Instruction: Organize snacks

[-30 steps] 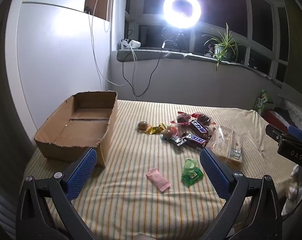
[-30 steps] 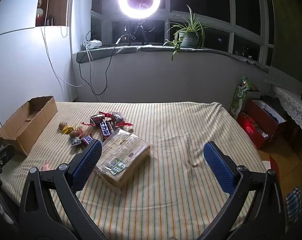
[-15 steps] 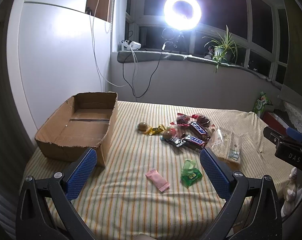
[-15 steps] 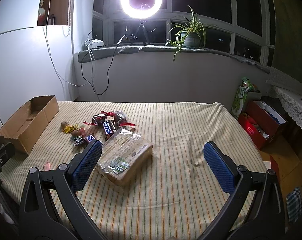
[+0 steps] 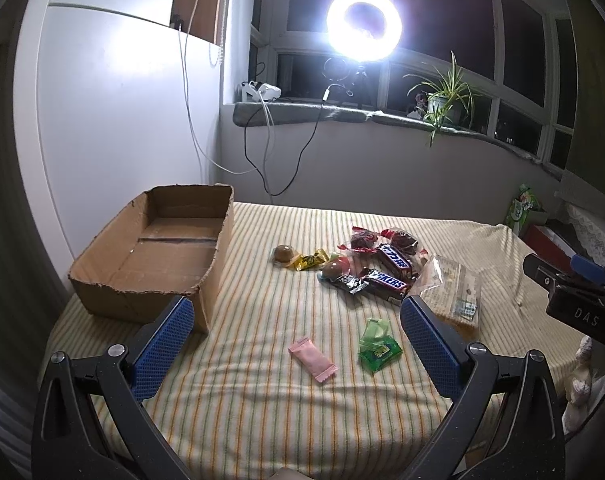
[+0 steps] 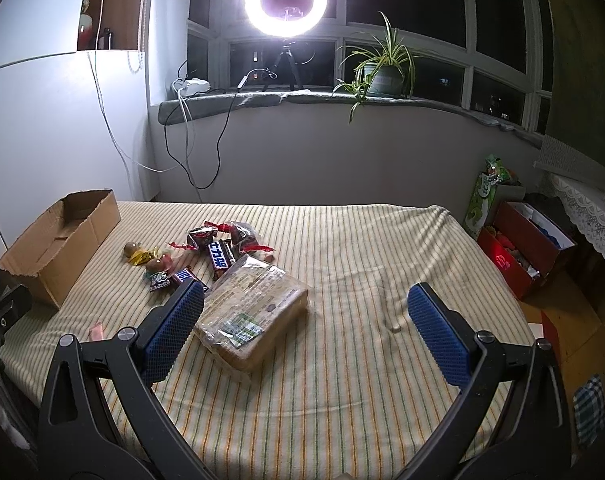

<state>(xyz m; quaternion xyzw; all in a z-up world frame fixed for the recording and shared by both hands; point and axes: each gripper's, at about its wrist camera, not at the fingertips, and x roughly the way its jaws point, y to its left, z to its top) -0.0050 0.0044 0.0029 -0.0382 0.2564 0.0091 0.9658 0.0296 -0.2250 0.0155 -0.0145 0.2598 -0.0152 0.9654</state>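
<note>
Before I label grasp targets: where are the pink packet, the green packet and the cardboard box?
pink packet (image 5: 313, 359): left wrist view, wrapper's middle.
green packet (image 5: 379, 349): left wrist view, its printed face.
cardboard box (image 5: 216, 273): left wrist view, outer right wall.

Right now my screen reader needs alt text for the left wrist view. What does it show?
The open left gripper hovers over a striped bedspread, empty, with a pink wrapped snack and a green packet lying between its blue pads. An empty cardboard box sits at the left, and a cluster of candy bars and sweets lies farther back beside a clear bag of bread.
</note>
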